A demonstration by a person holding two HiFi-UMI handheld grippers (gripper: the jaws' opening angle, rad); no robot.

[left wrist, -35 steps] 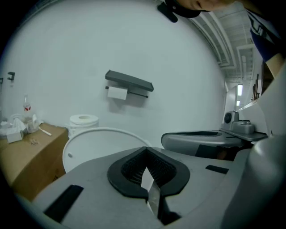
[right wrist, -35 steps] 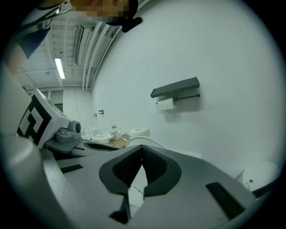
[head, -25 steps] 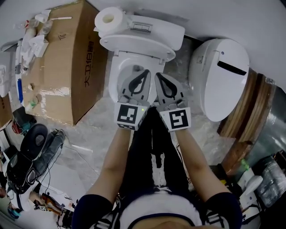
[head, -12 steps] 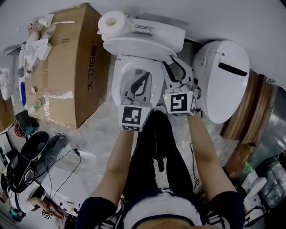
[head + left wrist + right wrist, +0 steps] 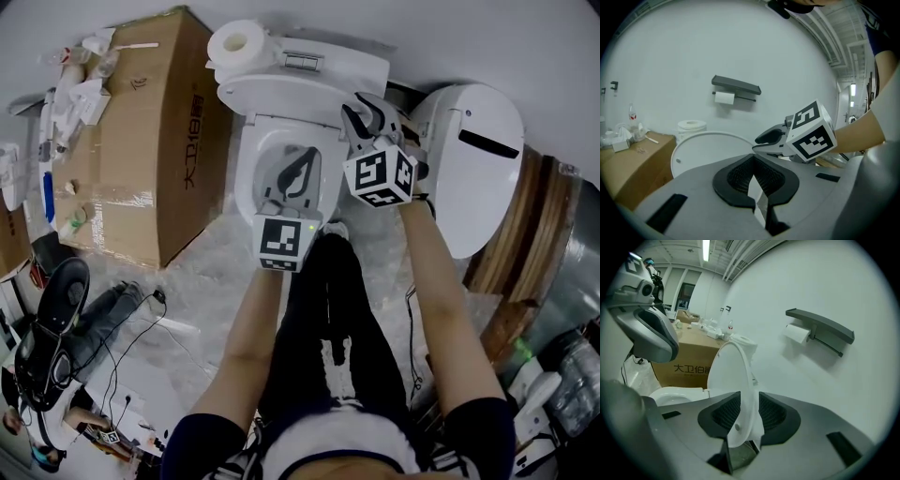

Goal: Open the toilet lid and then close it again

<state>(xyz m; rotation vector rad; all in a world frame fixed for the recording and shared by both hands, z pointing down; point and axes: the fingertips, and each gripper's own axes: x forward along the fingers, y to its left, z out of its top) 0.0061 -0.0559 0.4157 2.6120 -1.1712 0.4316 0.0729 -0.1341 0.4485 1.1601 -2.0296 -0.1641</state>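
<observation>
The white toilet's lid stands upright against the tank, and the bowl rim is uncovered. My right gripper is at the lid's right edge. In the right gripper view its jaws have just been opening and straddle the edge of the lid; I see no pad pressing on it. My left gripper hovers over the bowl, shut on nothing. In the left gripper view its closed tips point at the lid, and the right gripper is beside it.
A large cardboard box stands left of the toilet with small items on top. A paper roll sits on the tank. A second white toilet unit is at the right. A grey paper holder is on the wall. Cables and gear lie on the floor at the left.
My right gripper left its place beside the left one over the bowl, moved to the lid's right edge, rolled, and opened around it. The left gripper stayed put.
</observation>
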